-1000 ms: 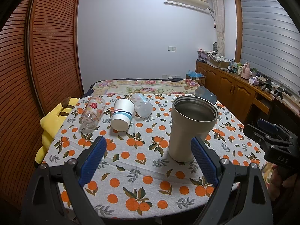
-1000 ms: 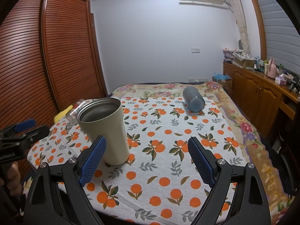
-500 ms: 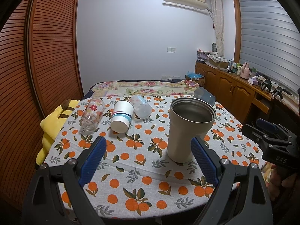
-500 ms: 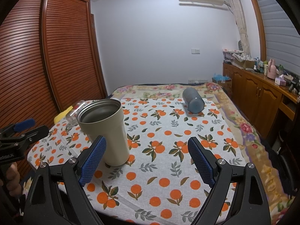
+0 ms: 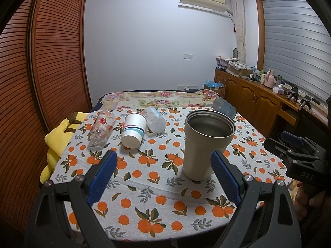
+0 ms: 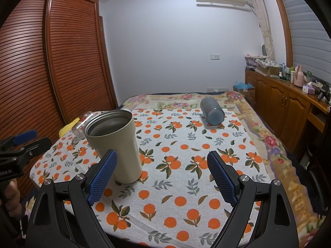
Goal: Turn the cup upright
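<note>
A beige steel tumbler (image 5: 208,142) stands upright on the orange-print tablecloth (image 5: 157,165); it also shows in the right wrist view (image 6: 118,144). A clear printed glass (image 5: 101,131), a white paper cup with blue stripes (image 5: 133,130), a frosted plastic cup (image 5: 155,119) and a blue-grey cup (image 5: 224,107) lie on their sides. The blue-grey cup also shows in the right wrist view (image 6: 212,111). My left gripper (image 5: 163,177) is open and empty, short of the tumbler. My right gripper (image 6: 163,177) is open and empty, just right of the tumbler.
A yellow plush toy (image 5: 60,136) hangs off the table's left edge. A floral bedspread (image 5: 157,101) lies behind the table. A slatted wooden wardrobe (image 5: 41,72) stands on the left and a wooden sideboard (image 5: 258,101) with clutter on the right.
Both grippers have drawn back a little from the tumbler, so it looks slightly smaller. Nothing on the table has moved.
</note>
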{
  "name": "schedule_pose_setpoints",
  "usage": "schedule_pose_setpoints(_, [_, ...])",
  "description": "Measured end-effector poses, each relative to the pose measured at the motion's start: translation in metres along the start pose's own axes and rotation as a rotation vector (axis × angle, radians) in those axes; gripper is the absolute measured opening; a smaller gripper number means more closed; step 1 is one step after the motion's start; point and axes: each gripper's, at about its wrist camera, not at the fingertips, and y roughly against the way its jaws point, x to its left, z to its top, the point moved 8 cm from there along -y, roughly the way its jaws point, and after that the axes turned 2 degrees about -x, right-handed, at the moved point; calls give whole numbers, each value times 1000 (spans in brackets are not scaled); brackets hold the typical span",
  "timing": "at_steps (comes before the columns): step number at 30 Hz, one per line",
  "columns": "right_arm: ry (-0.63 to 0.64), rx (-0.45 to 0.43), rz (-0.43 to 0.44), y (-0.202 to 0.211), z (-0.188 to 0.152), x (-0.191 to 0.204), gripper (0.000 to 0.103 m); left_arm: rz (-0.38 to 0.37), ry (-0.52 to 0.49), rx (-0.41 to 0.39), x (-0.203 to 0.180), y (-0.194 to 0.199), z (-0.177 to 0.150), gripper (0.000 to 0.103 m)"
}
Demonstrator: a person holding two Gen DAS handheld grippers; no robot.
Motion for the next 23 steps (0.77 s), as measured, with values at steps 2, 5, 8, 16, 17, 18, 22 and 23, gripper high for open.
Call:
schedule_pose_setpoints(2, [-1, 0, 0, 0, 0, 0, 91, 1, 0, -1, 0, 1, 1, 92])
schedule_pose_setpoints(5, [0, -1, 0, 0, 0, 0, 91, 1, -1, -2, -1, 1, 2, 92])
schedule_pose_setpoints(8, [0, -1, 0, 0, 0, 0, 91, 0, -1, -2, -1, 2, 2, 92])
schedule_pose_setpoints(16, [0, -1, 0, 0, -1, -1, 91, 0, -1, -3, -1, 2, 2, 92])
schedule_pose_setpoints(17, [1, -1, 0, 0, -1, 0, 91, 0, -1, -3, -1, 2, 2, 92])
schedule_pose_setpoints(18, [1, -1, -1, 0, -1, 0, 91, 1, -1, -4, -1, 2, 2, 92])
schedule_pose_setpoints(22, [0, -2, 0, 0, -1, 0, 91, 0, -2, -3, -1, 2, 1, 92])
schedule_pose_setpoints(23, [0, -1, -1, 0, -1, 0, 91, 0, -1, -3, -1, 1, 2, 92])
